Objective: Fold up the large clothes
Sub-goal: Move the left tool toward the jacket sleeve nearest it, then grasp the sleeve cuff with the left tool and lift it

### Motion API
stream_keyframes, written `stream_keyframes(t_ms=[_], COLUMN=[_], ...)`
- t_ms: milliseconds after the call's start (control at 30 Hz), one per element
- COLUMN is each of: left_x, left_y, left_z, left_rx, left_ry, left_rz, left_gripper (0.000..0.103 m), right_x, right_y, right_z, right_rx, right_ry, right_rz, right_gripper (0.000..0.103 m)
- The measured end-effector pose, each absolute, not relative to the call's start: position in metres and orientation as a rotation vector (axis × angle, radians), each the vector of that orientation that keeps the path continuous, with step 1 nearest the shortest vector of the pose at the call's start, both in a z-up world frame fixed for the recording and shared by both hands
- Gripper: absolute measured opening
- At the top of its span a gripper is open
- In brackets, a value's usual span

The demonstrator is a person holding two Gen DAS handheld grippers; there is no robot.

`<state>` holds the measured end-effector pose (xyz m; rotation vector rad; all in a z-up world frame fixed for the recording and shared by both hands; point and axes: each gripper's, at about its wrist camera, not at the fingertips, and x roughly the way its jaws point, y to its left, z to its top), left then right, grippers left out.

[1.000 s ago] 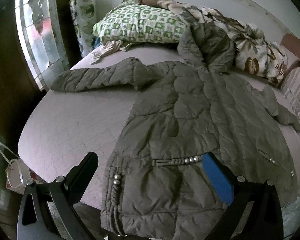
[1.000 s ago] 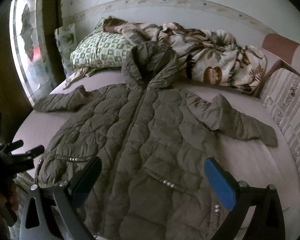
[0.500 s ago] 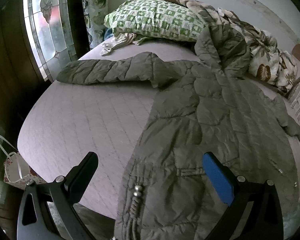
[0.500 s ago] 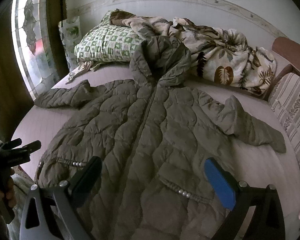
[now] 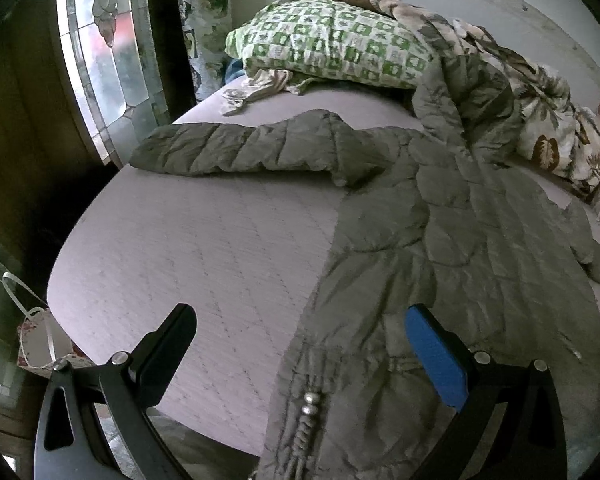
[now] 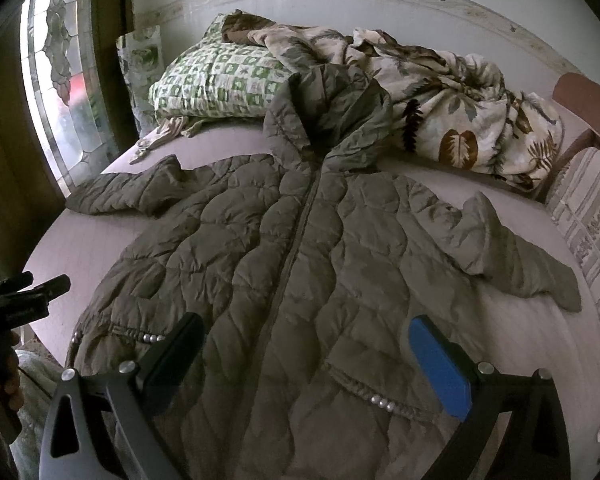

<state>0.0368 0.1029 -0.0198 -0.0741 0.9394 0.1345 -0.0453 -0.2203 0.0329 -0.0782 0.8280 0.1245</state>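
An olive quilted hooded jacket lies front up and zipped on the pale bed, hood toward the pillows. Its left sleeve stretches out toward the window; its right sleeve bends toward the striped cushion. In the left wrist view the jacket fills the right half. My left gripper hovers open above the jacket's lower left hem, holding nothing. My right gripper hangs open over the lower front of the jacket, empty too. The left gripper also shows at the left edge of the right wrist view.
A green checked pillow and a leaf-print blanket are piled at the head of the bed. A stained-glass window stands on the left, a striped cushion on the right. A paper bag sits on the floor.
Both grippers have moved forward over the bed. The left one has also swung left, so more bare mattress and the outstretched sleeve now show. The jacket has not moved.
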Motion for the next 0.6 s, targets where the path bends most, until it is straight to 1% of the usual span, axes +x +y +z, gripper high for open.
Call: stream_keyframes(t_ms=[600], left_x=[0.07], left_y=[0.156], left_z=[-0.028], left_rx=[-0.094], left_ry=[0.934], left_rz=[0.224], left_gripper=[0.103], right_x=[-0.008], right_y=[-0.15], right_z=[0.026], right_rx=[-0.163], right_ry=[0.826], right_rz=[0.25], right_gripper=[0.103])
